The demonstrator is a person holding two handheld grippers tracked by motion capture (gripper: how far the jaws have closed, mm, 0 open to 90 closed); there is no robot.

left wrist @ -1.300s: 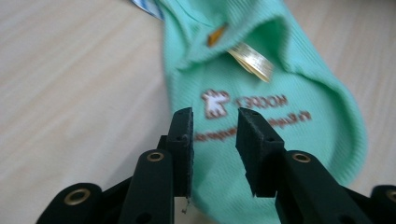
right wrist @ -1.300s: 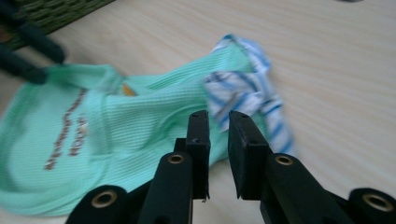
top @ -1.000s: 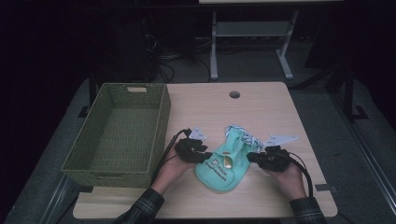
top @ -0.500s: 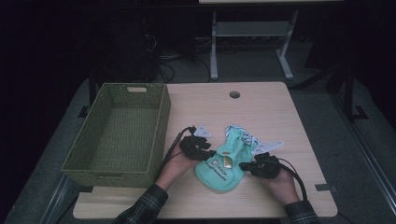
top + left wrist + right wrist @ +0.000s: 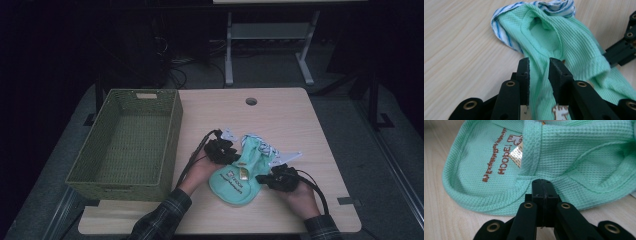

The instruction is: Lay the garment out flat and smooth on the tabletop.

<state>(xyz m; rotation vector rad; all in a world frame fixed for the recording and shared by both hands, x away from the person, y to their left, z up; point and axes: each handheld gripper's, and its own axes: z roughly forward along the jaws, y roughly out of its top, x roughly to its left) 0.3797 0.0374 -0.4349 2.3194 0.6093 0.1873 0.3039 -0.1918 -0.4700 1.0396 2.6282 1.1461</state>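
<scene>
A small mint-green waffle-knit garment [image 5: 239, 176] with brown lettering and blue-striped trim lies on the wooden table [image 5: 280, 120], near its front. My left gripper [image 5: 234, 157] is at the garment's left side. In the left gripper view its jaws [image 5: 539, 62] stand slightly apart, with a ridge of green fabric [image 5: 554, 37] running between them. My right gripper [image 5: 261, 178] is at the garment's right edge. In the right gripper view it [image 5: 541, 181] is shut on the hem of the garment [image 5: 499, 157]. The right gripper's black frame [image 5: 624, 47] shows beyond the cloth.
A green woven basket [image 5: 172, 130] with nothing in it stands on the table's left side, close to the left hand. A cable hole [image 5: 251, 101] sits near the far edge. Bare tabletop lies behind and right of the garment.
Both grippers have closed in on the garment. The right one slid left onto its edge, and the left one edged right onto the cloth.
</scene>
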